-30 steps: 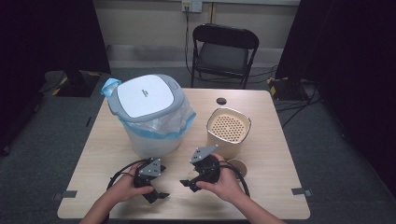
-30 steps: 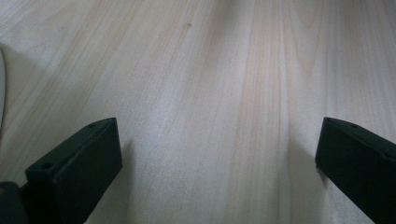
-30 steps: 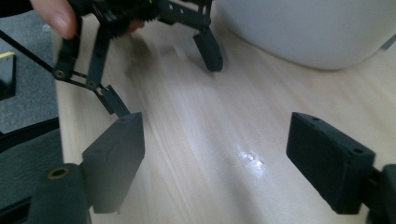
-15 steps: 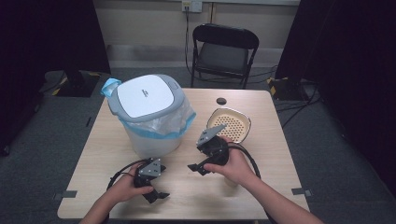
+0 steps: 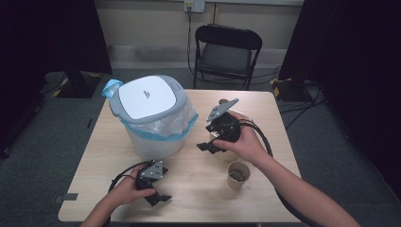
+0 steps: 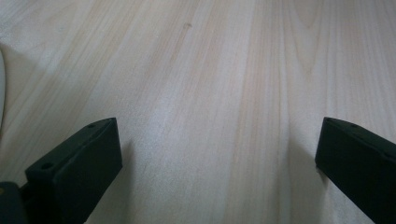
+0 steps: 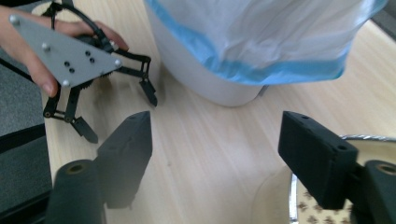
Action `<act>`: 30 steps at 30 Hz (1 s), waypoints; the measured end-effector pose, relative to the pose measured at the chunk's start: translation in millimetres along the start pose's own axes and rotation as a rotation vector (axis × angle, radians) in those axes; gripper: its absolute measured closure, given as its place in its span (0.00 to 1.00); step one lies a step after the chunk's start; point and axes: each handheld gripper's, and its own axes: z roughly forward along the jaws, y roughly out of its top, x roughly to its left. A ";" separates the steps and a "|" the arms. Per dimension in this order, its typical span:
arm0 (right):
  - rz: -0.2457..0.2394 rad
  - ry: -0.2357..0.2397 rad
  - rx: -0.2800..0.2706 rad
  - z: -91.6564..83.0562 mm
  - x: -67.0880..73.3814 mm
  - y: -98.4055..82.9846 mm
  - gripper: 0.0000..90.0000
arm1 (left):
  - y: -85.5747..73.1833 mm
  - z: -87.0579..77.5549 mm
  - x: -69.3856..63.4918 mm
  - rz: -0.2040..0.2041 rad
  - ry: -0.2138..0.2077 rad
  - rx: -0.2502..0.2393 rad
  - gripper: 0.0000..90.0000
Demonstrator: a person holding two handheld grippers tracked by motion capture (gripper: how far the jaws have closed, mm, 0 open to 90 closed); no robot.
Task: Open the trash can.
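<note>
Left tongs (image 5: 158, 198) sit low at the lower left of the high view, a hand (image 5: 130, 189) resting them on the bench (image 5: 198, 198); in the left gripper view the two black jaws stand wide apart over bare pale wood, released and empty. Just right of them, at lower centre of the high view, stands a small paper cup (image 5: 238, 175) with dark bits inside. Above it the right tongs (image 5: 208, 147) hang in the air at centre frame, held by the right hand (image 5: 246, 144), jaws pointing left toward the bin; they have just been closing a little, yet they are still parted and nothing lies between them. The right gripper view shows a round metal strainer (image 7: 322, 205) with a patterned mesh under the jaw at lower right.

Further back, left of centre, a white bin (image 5: 156, 118) with a grey-rimmed lid carries a clear liner (image 5: 187, 120) edged in blue. A small mark is printed on the lid, too small to read.

Pale wood grain covers the bench. Grey carpet surrounds it, a black folding chair (image 5: 228, 49) stands behind at top centre, and dark curtains hang at both sides.
</note>
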 end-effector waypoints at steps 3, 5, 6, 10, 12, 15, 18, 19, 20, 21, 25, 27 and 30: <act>0.006 0.001 -0.002 -4.1 -5.0 4.1 0.32 | -0.2 0.4 -0.1 -0.001 0.000 -0.006 0.00; 0.011 -0.006 -0.012 -6.5 -10.6 7.6 0.33 | 0.1 -0.3 -0.1 0.000 0.002 0.004 0.00; 0.013 -0.011 -0.013 -7.2 -13.4 9.3 0.34 | 0.1 -0.2 0.0 0.001 0.003 0.003 0.00; 0.022 -0.023 -0.003 -9.2 -24.0 15.3 0.38 | 0.0 -0.1 0.0 0.001 0.002 0.001 0.00; 0.023 -0.033 0.004 -10.1 -29.7 18.6 0.40 | -0.2 0.2 0.2 0.001 -0.002 -0.004 0.00; 0.026 -0.047 0.010 -13.0 -38.0 23.8 0.44 | -0.4 0.4 0.2 0.000 -0.003 -0.007 0.00; 0.031 -0.062 0.017 -16.9 -47.6 30.4 0.48 | -0.4 0.4 0.2 0.000 -0.004 -0.008 0.00; 0.031 -0.062 0.017 -16.9 -47.6 30.4 0.48 | -0.3 0.3 0.0 -0.001 -0.003 -0.006 0.00; 0.027 -0.070 0.021 -19.3 -51.5 33.8 0.50 | -0.3 0.3 0.2 0.000 -0.003 -0.006 0.00; 0.027 -0.070 0.021 -19.3 -51.5 33.8 0.50 | -0.3 0.3 0.2 0.000 -0.003 -0.006 0.00; 0.044 -0.073 0.005 -24.1 -61.2 40.1 0.53 | -0.3 0.2 0.0 -0.001 -0.003 -0.006 0.00; 0.061 -0.079 -0.004 -26.2 -66.6 44.0 0.56 | 0.0 0.0 0.0 0.000 0.003 0.001 0.00; 0.069 -0.092 -0.008 -27.2 -72.2 49.1 0.59 | 0.0 -0.1 0.0 0.000 0.002 0.001 0.00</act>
